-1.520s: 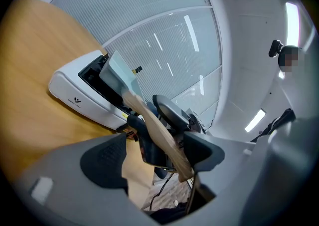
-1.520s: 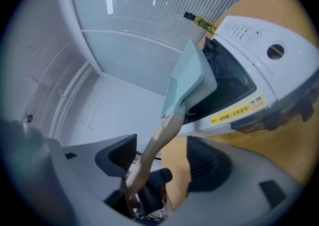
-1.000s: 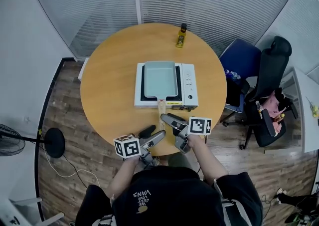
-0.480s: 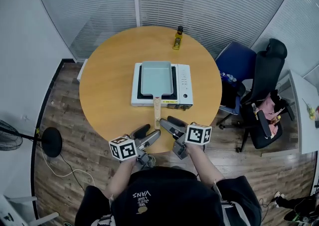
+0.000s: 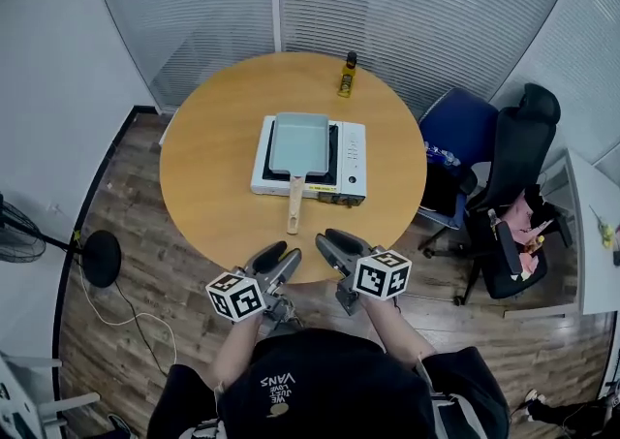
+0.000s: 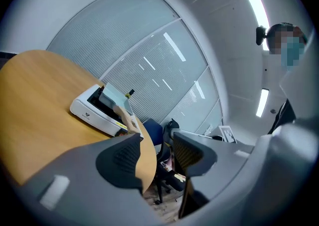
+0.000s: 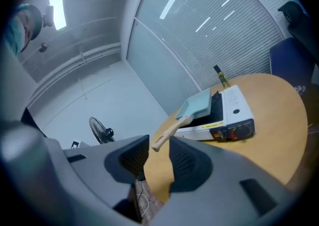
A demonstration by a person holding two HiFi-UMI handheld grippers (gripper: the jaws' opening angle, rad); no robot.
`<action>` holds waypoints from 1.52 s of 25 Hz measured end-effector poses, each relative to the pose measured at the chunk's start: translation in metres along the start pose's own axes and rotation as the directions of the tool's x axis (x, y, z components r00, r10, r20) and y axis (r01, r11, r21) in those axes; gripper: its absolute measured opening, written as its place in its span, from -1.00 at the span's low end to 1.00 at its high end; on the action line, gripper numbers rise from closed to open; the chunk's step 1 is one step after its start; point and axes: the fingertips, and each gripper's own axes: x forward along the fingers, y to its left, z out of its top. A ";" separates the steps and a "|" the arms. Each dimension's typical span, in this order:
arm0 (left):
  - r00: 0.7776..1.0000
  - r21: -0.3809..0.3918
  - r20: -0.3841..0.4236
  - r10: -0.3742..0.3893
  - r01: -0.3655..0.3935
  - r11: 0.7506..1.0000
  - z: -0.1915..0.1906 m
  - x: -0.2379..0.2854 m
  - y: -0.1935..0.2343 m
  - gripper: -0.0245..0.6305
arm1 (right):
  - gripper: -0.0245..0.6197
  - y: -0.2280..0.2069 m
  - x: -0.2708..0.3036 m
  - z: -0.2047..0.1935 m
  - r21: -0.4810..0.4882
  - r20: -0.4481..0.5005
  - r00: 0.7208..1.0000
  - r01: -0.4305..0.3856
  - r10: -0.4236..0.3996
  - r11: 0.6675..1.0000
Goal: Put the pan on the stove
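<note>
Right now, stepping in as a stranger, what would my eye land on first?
A pale blue-green rectangular pan sits on a white portable stove in the middle of a round wooden table, its wooden handle pointing toward the person. At the table's near edge are the left gripper and right gripper, each with a marker cube, fingers closing on nothing. A small yellow bottle stands at the far edge.

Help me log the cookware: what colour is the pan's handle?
Pale tan wood; the pan's handle shows best in the head view.
</note>
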 end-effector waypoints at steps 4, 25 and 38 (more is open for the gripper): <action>0.999 0.048 0.037 0.029 -0.031 0.998 -0.014 -0.012 -0.019 -0.55 | -0.68 0.009 -0.019 -0.007 -0.034 0.009 1.000 -0.016 0.016 0.999; 0.993 0.102 0.032 0.116 -0.118 0.988 -0.107 -0.047 -0.082 -0.90 | -0.88 0.024 -0.103 -0.087 -0.139 -0.134 0.991 -0.013 -0.005 0.990; 0.983 0.110 0.031 0.182 -0.184 0.977 -0.128 -0.053 -0.091 -0.90 | -0.89 0.024 -0.121 -0.102 -0.187 -0.181 0.983 -0.029 -0.005 0.982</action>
